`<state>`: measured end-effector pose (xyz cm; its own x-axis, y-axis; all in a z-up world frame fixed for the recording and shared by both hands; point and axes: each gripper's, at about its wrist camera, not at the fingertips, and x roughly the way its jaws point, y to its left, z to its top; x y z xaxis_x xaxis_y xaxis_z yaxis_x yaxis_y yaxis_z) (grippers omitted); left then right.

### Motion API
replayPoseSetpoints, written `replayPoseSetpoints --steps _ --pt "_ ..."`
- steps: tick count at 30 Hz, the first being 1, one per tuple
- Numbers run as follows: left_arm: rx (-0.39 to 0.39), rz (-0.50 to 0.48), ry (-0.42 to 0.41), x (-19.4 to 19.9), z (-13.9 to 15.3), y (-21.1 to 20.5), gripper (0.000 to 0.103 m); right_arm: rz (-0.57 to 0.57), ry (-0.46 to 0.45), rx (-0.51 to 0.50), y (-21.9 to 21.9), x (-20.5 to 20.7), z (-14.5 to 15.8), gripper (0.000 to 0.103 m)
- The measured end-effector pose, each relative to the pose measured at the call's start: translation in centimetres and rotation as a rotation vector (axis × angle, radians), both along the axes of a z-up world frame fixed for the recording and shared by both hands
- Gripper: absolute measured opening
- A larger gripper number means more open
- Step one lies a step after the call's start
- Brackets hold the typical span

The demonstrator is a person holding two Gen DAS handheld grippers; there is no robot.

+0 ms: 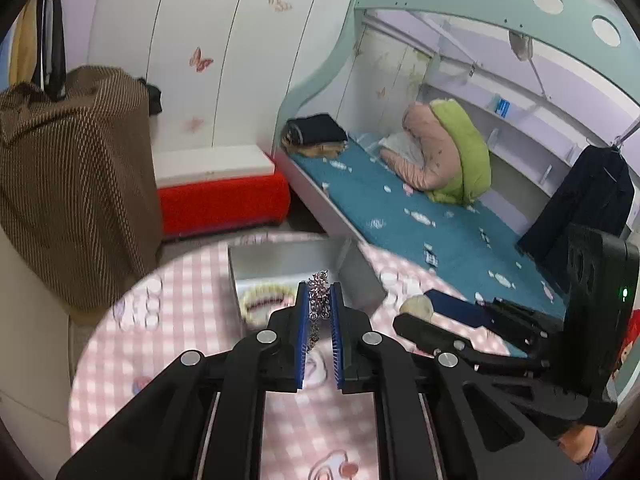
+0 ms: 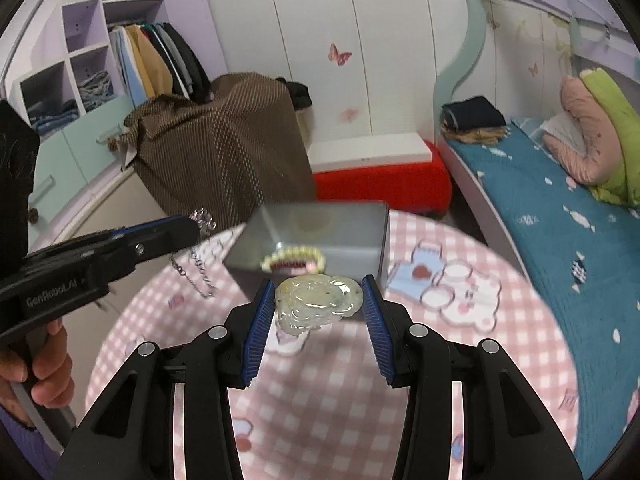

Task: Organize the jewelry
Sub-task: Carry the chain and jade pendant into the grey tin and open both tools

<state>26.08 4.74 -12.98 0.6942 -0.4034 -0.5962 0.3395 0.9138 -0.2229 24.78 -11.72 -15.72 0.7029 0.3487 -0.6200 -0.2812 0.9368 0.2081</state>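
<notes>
The left hand-held gripper [image 1: 319,300] is nearly closed, its blue pads pinching a silver chain [image 1: 319,295] in the air just this side of the grey jewelry box [image 1: 280,258]. From the right wrist view, most of that chain dangles loose below the pads, off the box's left wall, above the pink checked bench [image 1: 180,320].

The right hand-held gripper [image 2: 319,300] is about half open, both pads against the edges of a pale jade pendant [image 2: 316,300], held flat just in front of the box's near wall. Inside the box already sits a bracelet of pale beads [image 2: 294,260].

The risks look plain enough. The chain is bunched between the pads, so only a few links may be gripped; a quick swing toward the box could shake it free, or the hanging tail could snag on the wall and drag outside. The pendant is smooth and caught only at its rim, so a tilt could let it slip and strike the bench. Both grippers converge on the same opening, and a bump there could knock either piece loose.
</notes>
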Motion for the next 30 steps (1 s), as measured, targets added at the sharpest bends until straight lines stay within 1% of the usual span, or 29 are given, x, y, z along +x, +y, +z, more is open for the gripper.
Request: replayPoseSetpoints --steps 2,5,10,16,19,22,25,28,29,30 --pt "0.005 0.009 -0.013 0.9 0.7 -0.1 0.009 -0.006 -0.017 -0.002 -0.1 0.7 0.9 0.044" --pt "0.019 0.021 -0.005 2.6 0.8 -0.4 0.009 -0.022 -0.03 -0.004 0.0 1.9 1.6 0.044" --pt "0.028 0.046 0.037 5.4 -0.9 -0.8 0.009 -0.024 -0.033 -0.015 0.8 4.0 1.9 0.044" --pt "0.04 0.069 0.122 7.4 -4.7 -0.6 0.009 -0.025 0.001 -0.033 1.7 6.3 0.2 0.044" --pt "0.063 0.065 0.136 7.6 -6.0 -0.9 0.009 -0.028 0.023 -0.03 1.7 7.1 -0.8 0.044" --pt "0.078 0.056 0.143 7.7 -6.7 -1.0 0.009 -0.031 0.034 -0.034 1.7 7.5 -1.5 0.044" --pt "0.076 0.056 0.148 7.7 -7.1 -1.1 0.009 -0.032 0.044 -0.031 1.7 7.7 -2.2 0.044" --pt "0.079 0.062 0.137 7.6 -7.2 -1.3 0.01 -0.029 0.054 -0.026 1.6 8.0 -2.7 0.044" --pt "0.077 0.066 0.131 7.6 -7.2 -1.2 0.018 -0.028 0.057 -0.025 1.7 8.1 -2.8 0.044" --pt "0.085 0.086 0.127 7.5 -7.2 -1.1 0.028 -0.03 0.059 -0.022 1.6 8.1 -2.9 0.044"
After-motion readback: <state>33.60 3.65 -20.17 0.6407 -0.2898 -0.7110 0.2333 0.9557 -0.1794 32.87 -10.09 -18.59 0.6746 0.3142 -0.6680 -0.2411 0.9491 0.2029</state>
